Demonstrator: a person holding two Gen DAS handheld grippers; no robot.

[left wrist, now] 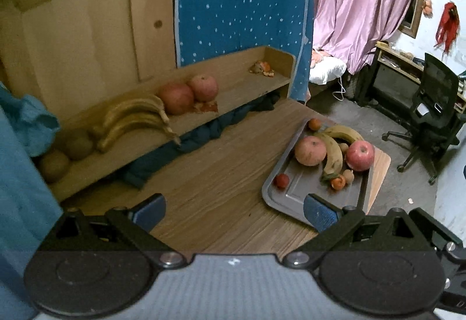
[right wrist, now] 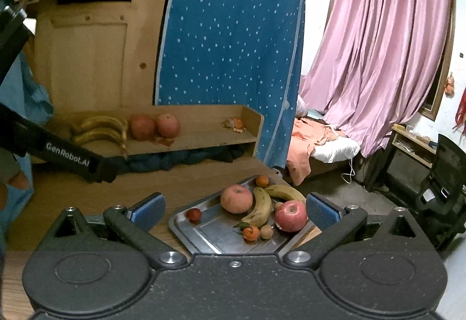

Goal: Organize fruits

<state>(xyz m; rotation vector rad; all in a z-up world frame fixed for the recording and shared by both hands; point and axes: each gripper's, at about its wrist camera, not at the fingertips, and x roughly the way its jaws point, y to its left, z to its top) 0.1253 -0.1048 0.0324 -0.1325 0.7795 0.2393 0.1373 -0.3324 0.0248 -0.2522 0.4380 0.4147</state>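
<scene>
Spread tongs (right wrist: 234, 210); tray (right wrist: 204, 244): two apples (right wrist: 236, 199), two bananas (right wrist: 260, 210)

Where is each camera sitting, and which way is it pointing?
Left wrist: rides the left hand-held gripper, looking over the table at the wooden shelf; its open fingers show.
Right wrist: rides the right hand-held gripper, facing the metal tray; its open fingers show.
Shared: tray, shelf, pink curtain.
</scene>
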